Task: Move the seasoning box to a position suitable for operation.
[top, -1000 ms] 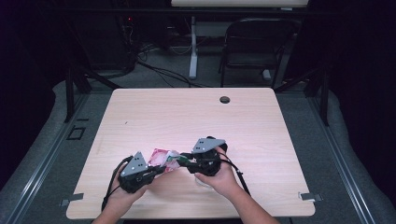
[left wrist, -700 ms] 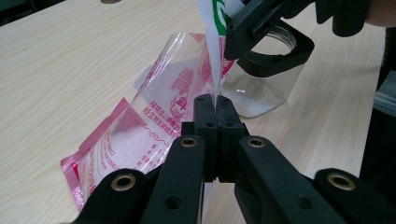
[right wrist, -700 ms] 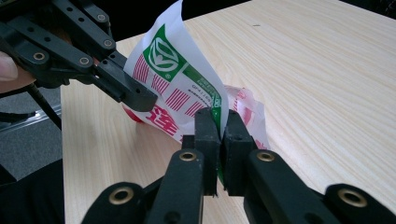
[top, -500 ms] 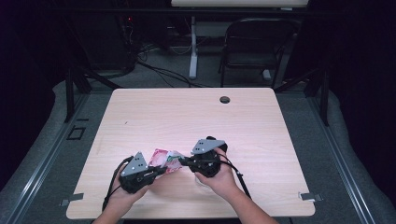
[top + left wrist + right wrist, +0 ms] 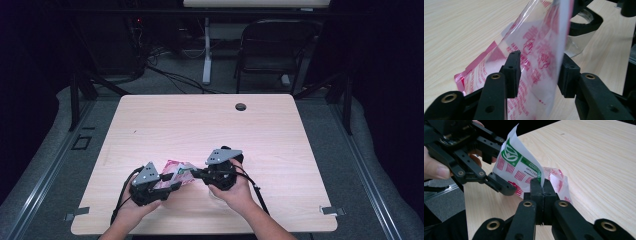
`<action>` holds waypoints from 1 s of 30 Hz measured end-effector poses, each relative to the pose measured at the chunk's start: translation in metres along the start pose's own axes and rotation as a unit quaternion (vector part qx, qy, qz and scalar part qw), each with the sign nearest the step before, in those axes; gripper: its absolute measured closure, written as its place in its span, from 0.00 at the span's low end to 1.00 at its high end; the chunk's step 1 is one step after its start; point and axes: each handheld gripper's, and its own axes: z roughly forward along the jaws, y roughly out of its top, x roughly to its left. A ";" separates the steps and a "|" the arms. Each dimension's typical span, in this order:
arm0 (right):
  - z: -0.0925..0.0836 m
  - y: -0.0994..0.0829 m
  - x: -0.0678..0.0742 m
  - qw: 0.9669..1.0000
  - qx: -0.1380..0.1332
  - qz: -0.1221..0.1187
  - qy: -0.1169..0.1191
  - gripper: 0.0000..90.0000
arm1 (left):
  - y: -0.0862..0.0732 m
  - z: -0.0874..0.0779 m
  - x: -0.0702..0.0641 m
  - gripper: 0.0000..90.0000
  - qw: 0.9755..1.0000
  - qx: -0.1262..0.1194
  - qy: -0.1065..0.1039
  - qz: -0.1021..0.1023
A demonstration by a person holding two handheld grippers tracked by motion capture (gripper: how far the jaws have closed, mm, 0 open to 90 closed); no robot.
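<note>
R gripper [image 5: 543,185] has its jaws clamped tight on the edge of the plastic bag [image 5: 175,172], which sits at about 6 o'clock on the table [image 5: 280,135], lifted just off the wood between both hands. L gripper [image 5: 539,72] jaws have just been opening; they stand apart now w/ the bag hanging between them, pads not pressing.

To do this step well, I'd judge: keep the R pinch steady, re-seat L lower on the film and away from the R jaws, then close slowly so the film doesn't slip or bunch.

Bag is thin, glossy, see-thru film w/ red print and a green logo, creased and floppy, white contents inside. Table is pale matte wood-grain laminate w/ a round cable hole [image 5: 241,106] at 12 o'clock.
</note>
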 end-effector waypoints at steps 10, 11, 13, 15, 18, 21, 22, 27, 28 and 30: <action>-0.001 0.002 -0.001 1.000 -0.010 0.008 0.000 1.00 | -0.009 0.010 0.003 0.51 1.000 0.000 0.013 0.011; -0.001 0.003 -0.001 1.000 -0.012 0.009 0.000 1.00 | -0.009 0.012 0.002 0.52 1.000 0.010 0.017 0.015; -0.002 0.004 0.000 1.000 -0.019 0.014 0.000 1.00 | -0.010 0.014 0.000 0.54 0.999 0.018 0.023 0.019; -0.003 0.005 0.000 1.000 -0.023 0.015 -0.002 1.00 | -0.010 0.014 -0.001 0.63 0.999 0.014 0.029 0.020; -0.005 0.007 0.000 0.999 -0.030 0.019 0.000 1.00 | -0.008 0.011 -0.002 0.75 0.999 0.009 0.039 0.021; -0.007 0.009 0.002 0.999 -0.033 0.016 0.003 1.00 | -0.006 0.010 -0.005 0.86 0.998 0.015 0.052 0.040; -0.007 0.010 0.003 0.999 -0.035 0.015 0.004 1.00 | -0.005 0.009 -0.005 0.90 0.998 0.015 0.055 0.039; -0.012 0.015 0.009 0.999 -0.051 0.006 0.006 1.00 | 0.000 0.002 -0.003 0.98 0.998 -0.010 0.055 0.025; -0.013 0.017 0.010 0.998 -0.055 0.005 0.006 1.00 | 0.001 0.000 -0.003 0.99 0.998 -0.018 0.052 0.020; -0.016 0.020 0.012 0.998 -0.059 0.000 0.004 1.00 | 0.003 -0.002 -0.002 1.00 0.998 -0.028 0.048 0.012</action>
